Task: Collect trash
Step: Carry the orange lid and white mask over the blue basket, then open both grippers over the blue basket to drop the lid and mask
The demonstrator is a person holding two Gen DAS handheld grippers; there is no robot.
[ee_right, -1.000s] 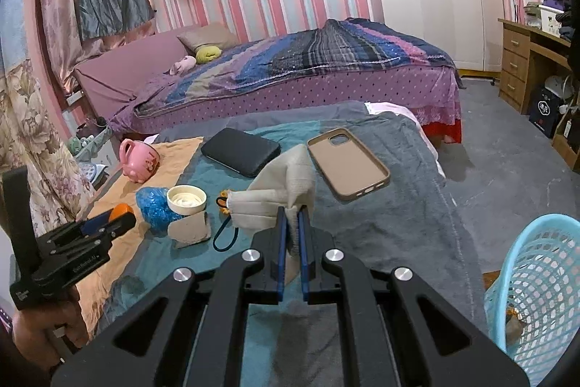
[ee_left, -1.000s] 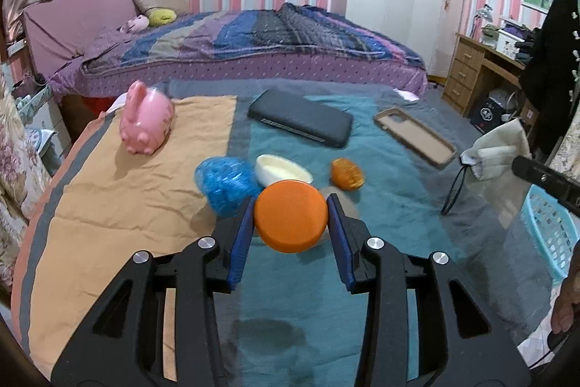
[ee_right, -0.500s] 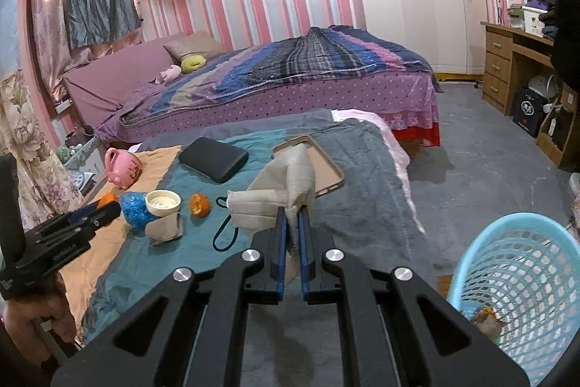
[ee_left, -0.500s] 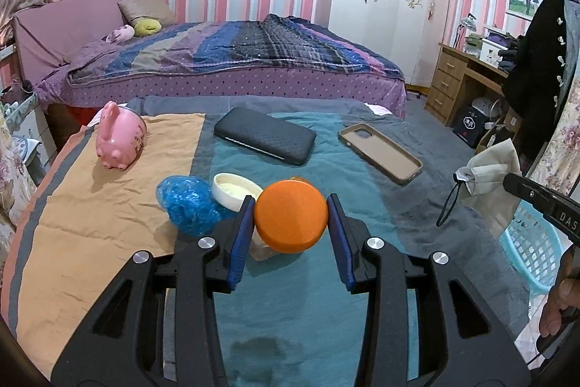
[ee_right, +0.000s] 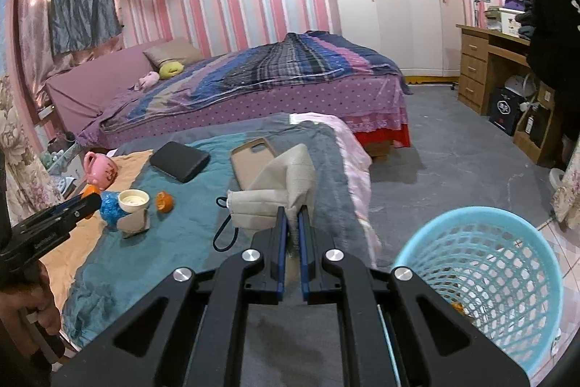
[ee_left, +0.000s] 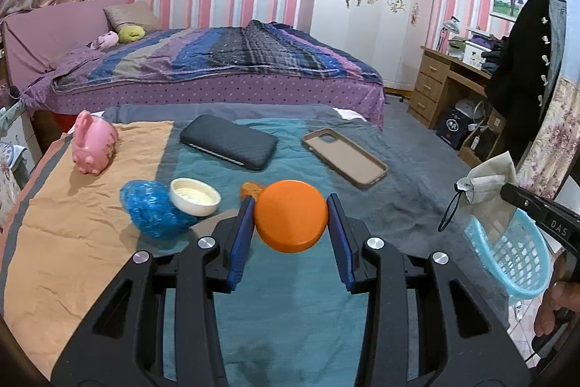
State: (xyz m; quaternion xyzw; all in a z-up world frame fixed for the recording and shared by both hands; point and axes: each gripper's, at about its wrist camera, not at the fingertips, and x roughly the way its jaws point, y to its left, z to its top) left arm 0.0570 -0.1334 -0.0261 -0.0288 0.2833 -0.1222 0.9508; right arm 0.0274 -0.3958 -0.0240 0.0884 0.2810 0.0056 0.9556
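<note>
My left gripper (ee_left: 291,211) is shut on a round orange lid (ee_left: 291,215) and holds it above the teal blanket (ee_left: 290,296). My right gripper (ee_right: 292,214) is shut on a used beige face mask (ee_right: 279,191) with a black ear loop, held above the bed's right edge; the mask also shows in the left wrist view (ee_left: 487,182). A light blue mesh basket (ee_right: 482,274) stands on the floor to the right, with a scrap inside. On the blanket lie a blue crumpled wrapper (ee_left: 152,209), a white cap (ee_left: 195,196), an orange peel (ee_right: 164,201) and a cardboard scrap (ee_right: 135,223).
A pink piggy bank (ee_left: 95,147), a black case (ee_left: 229,147) and a tan phone case (ee_left: 344,157) lie on the blanket further back. A large bed (ee_left: 217,68) stands behind. A wooden desk (ee_right: 489,71) and a dark coat (ee_left: 522,68) are at the right.
Both grippers have pulled back and to the right with their loads. The basket has come closer in both views; the mask now hangs near its rim.
</note>
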